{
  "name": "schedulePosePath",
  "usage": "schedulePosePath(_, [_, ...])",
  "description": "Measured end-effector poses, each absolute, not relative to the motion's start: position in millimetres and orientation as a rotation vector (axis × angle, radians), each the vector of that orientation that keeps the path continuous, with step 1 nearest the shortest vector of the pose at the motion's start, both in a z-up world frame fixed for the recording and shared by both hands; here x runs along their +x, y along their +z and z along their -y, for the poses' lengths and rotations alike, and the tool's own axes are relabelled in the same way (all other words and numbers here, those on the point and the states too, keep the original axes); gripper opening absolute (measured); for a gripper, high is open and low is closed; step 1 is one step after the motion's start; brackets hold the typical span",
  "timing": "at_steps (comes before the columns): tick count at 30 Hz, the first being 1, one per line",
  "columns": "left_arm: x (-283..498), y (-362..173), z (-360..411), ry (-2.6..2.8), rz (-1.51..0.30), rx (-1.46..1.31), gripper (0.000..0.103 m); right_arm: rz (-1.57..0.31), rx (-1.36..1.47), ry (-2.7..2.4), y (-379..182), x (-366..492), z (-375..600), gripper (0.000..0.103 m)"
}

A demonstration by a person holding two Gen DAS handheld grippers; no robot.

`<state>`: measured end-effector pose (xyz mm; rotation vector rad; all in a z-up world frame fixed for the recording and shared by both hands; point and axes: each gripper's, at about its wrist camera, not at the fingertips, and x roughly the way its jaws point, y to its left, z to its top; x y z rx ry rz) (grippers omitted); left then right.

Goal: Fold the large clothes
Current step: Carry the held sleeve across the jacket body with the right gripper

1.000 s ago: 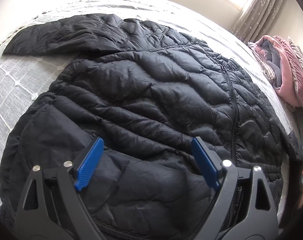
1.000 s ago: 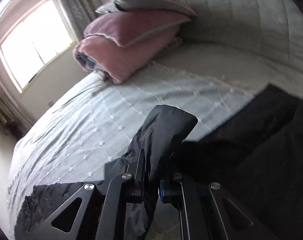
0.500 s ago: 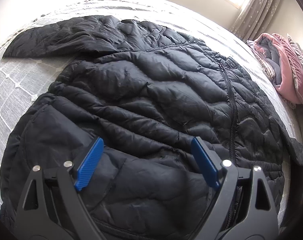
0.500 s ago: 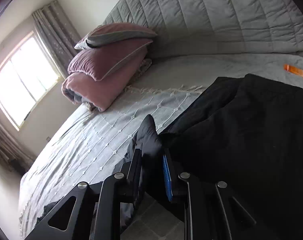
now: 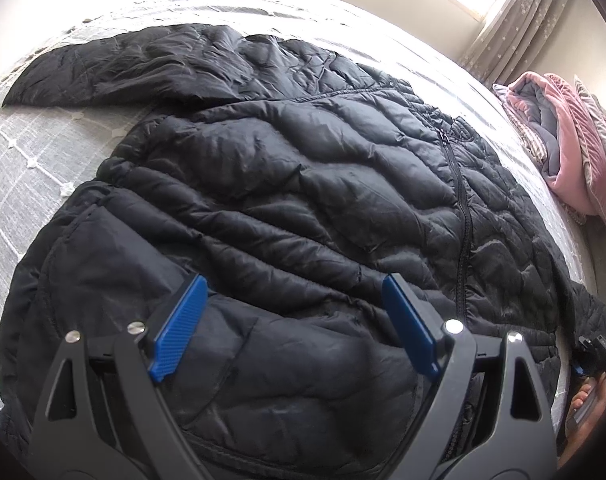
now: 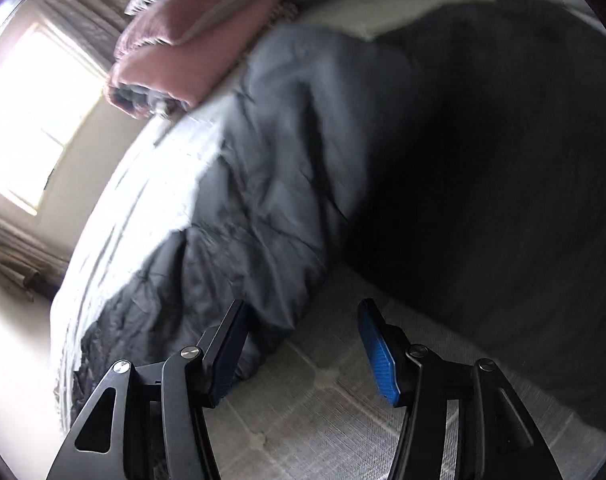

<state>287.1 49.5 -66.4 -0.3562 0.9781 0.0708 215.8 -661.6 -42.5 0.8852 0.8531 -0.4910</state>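
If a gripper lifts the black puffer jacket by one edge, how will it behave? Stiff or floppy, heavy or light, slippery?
The black puffer jacket will probably hang floppy: it lies creased and spread flat on the bed. Its puffed quilting suggests it is light for its size. The shell has a slight sheen, so it may slip between the pads unless gripped on a thick fold.

Window point(image 6: 31, 120) glare (right view motion-blurred), fisheye-warped edges

left hand-held gripper point(image 5: 293, 320) | black frame | blue ribbed pads point(image 5: 177, 328) | silver screws
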Motion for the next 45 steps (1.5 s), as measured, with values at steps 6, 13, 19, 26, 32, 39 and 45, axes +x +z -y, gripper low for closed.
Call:
schedulePosePath(6, [288.6, -70.6, -23.2, -0.022, -1.016, -0.276, 0.089, -0.757, 0.944, -0.473, -45.4, 220.1, 676.5, 0.057])
schedulePosePath(13, [289.3, -75.9, -17.7, -0.026, -1.045, -0.225, 0.089, -0.704, 0.841, -0.46, -40.3, 230.4, 670.7, 0.006])
schedulePosePath(19, [289.0, -74.6, -25.1, -0.044, -1.059, -0.263, 0.089, -0.61, 0.629, -0.511, 27.6, 232.4, 654.0, 0.005])
schedulePosePath(26, [280.6, -55.5, -70.9, -0.023, -0.988, -0.448, 0.089, -0.49, 0.466, -0.424, 116.4, 262.3, 589.7, 0.005])
schedulePosePath(32, [269.2, -41.5, -117.8, 0.087, -0.908, -0.533, 0.089, -0.353, 0.257, -0.119, 178.1, 288.9, 439.9, 0.005])
schedulePosePath(39, [270.4, -45.5, -137.5, 0.095, -0.922, -0.587, 0.089, -0.475, 0.105, 0.12, 108.9, 325.6, 276.7, 0.005])
schedulePosePath(45, [269.7, -45.7, -141.2, 0.088, -0.922, -0.608, 0.089, -0.702, -0.007, 0.204, -1.6, 349.5, 213.8, 0.006])
